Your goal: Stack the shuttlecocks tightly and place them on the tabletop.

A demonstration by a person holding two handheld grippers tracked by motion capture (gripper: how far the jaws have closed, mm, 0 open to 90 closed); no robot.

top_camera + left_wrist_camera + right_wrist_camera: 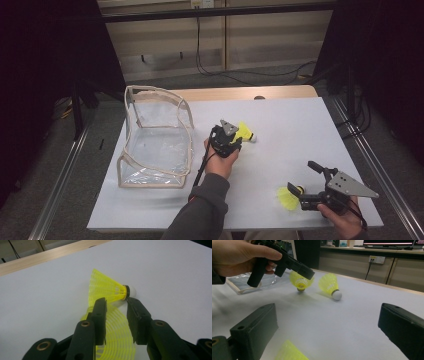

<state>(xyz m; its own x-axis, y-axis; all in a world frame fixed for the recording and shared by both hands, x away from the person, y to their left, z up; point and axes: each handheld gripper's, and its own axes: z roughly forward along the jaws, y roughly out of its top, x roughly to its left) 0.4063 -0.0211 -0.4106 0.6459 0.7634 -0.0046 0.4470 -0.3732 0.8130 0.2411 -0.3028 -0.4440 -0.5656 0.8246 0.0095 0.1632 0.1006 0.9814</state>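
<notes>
Shuttlecocks in yellow plastic are the things handled here. In the high view, one shuttlecock (246, 132) is seen lying on the white tabletop (280, 150) just beyond the left tool (234, 141), and a second shuttlecock (287, 198) lies near the front edge, just beside the right tool (306, 184), whose jaws are spread. A clear pouch (157, 140) with beige edging is stood open at the left, probably so that the shuttlecocks can be dropped into it.

In the left gripper view, a third shuttlecock (117, 335) is found between the jaws of the left tool (116, 302), with its mesh skirt toward the camera. The jaws are parted a little and do not seem to press the skirt. The lying shuttlecock (110, 288) rests on its side just ahead, its white cork pointing right.

In the right gripper view, the right tool (327, 322) is held wide open and low over the tabletop, with a yellow skirt (289, 352) just under it, likely to be taken. Farther off, the left tool (307, 272) is held over a shuttlecock standing on its cork (300, 281), well placed for a grip from above.
</notes>
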